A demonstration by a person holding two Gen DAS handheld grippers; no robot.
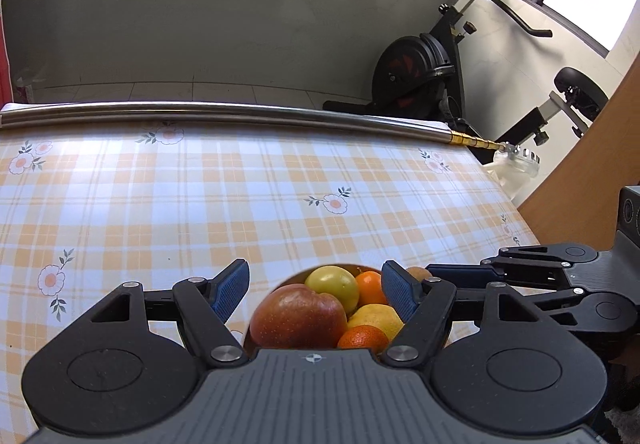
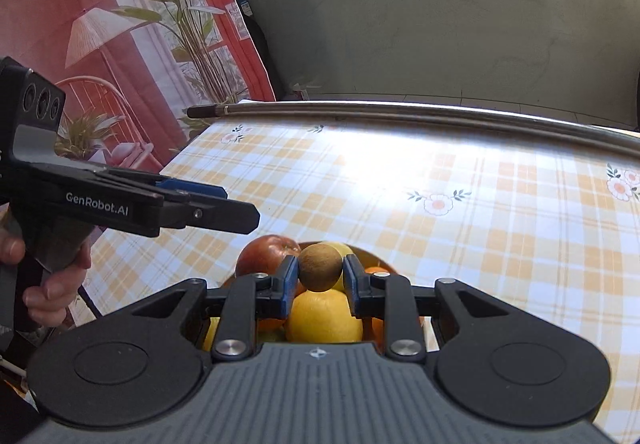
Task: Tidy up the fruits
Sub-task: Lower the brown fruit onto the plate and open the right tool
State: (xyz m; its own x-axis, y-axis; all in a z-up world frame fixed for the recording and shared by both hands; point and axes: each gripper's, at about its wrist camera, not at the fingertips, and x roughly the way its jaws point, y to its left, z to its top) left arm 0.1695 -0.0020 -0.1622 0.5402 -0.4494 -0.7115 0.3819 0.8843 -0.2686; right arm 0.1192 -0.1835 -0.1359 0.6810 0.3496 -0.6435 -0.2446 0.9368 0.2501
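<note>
A bowl [image 1: 289,279] of fruit sits on the checked tablecloth at the near edge. It holds a red apple [image 1: 298,318], a yellow-green apple [image 1: 332,284], oranges [image 1: 370,286] and a yellow fruit [image 1: 378,318]. My left gripper [image 1: 314,294] is open and empty, just above the bowl. My right gripper [image 2: 320,272] is shut on a brown kiwi [image 2: 320,267], held over the bowl above a yellow fruit [image 2: 324,318] and beside the red apple [image 2: 266,254]. The right gripper also shows at the right of the left wrist view [image 1: 520,276], and the kiwi peeks out there [image 1: 420,273].
A long metal pole [image 1: 240,112] lies along the table's far edge. The tablecloth [image 1: 200,204] stretches beyond the bowl. An exercise bike [image 1: 424,72] stands behind the table on the right. A printed backdrop with plants [image 2: 120,44] hangs on the left.
</note>
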